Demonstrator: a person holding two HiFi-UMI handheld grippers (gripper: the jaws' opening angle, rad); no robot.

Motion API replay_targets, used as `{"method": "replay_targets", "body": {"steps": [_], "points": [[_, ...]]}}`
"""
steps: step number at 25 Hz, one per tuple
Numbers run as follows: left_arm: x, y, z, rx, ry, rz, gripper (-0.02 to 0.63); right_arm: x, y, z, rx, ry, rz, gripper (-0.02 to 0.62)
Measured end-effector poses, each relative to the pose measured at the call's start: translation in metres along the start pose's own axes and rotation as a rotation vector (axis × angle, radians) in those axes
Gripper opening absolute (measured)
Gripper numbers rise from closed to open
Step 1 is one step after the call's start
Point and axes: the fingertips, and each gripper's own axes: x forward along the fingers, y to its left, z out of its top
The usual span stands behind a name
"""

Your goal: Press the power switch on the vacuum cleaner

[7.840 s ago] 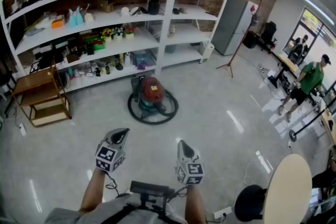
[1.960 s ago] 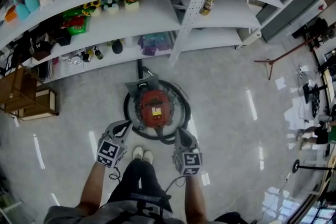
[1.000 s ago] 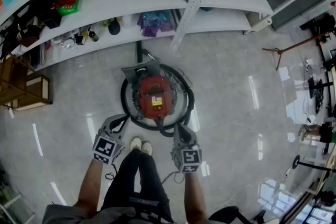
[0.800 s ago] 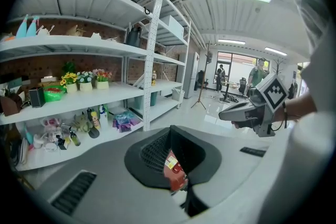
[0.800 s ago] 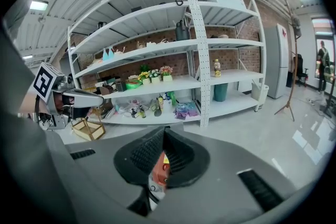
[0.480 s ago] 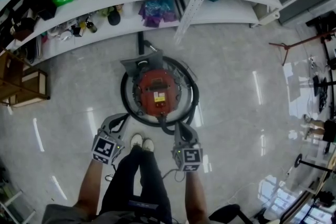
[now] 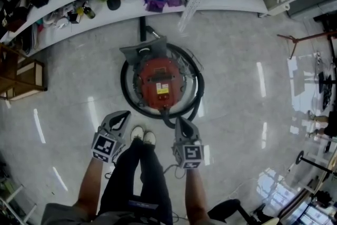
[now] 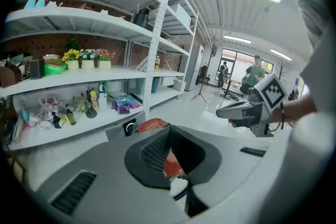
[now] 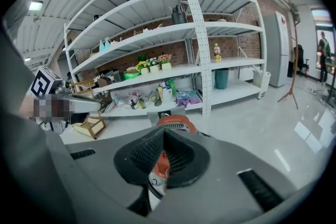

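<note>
The vacuum cleaner (image 7: 159,81) is a round canister with a red lid, standing on the grey floor just ahead of the person's shoes (image 7: 142,136). Its black hose (image 7: 196,96) loops around it. I cannot pick out the power switch. My left gripper (image 7: 119,119) hovers to the near left of the canister, above the floor, and my right gripper (image 7: 181,125) to its near right, by the hose. Both are shut with nothing between them. In the left gripper view the red vacuum lid (image 8: 152,124) shows just beyond the left gripper (image 8: 169,131). In the right gripper view the vacuum lid (image 9: 176,121) shows beyond the right gripper (image 9: 164,132).
White shelving (image 7: 174,5) full of small items runs behind the vacuum. A wooden rack (image 7: 21,74) stands at left and a tripod stand (image 7: 310,37) at right. Distant people (image 8: 255,72) are near the doorway. A tall fridge (image 9: 272,44) stands past the shelves.
The person has walked up to the vacuum, which now lies lower and closer in the head view. Both grippers stay shut, held out in front.
</note>
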Motion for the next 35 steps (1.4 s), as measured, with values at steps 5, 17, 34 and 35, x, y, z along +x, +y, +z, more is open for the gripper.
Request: {"method": "replay_targets", "body": {"steps": [5, 17, 34, 35], "points": [[0.005, 0.002, -0.010, -0.017, 0.013, -0.007, 0.006, 0.007, -0.001, -0.008, 0.022, 0.025, -0.009, 0.012], [0.013, 0.005, -0.009, -0.028, 0.024, -0.015, 0.006, 0.035, -0.008, -0.023, 0.023, 0.058, -0.005, 0.012], [0.012, -0.003, -0.019, -0.065, 0.034, -0.031, 0.006, 0.099, -0.014, -0.051, -0.051, 0.115, 0.029, 0.012], [0.012, -0.003, -0.020, -0.064, 0.034, -0.032, 0.006, 0.102, -0.014, -0.053, -0.054, 0.119, 0.027, 0.012]]}}
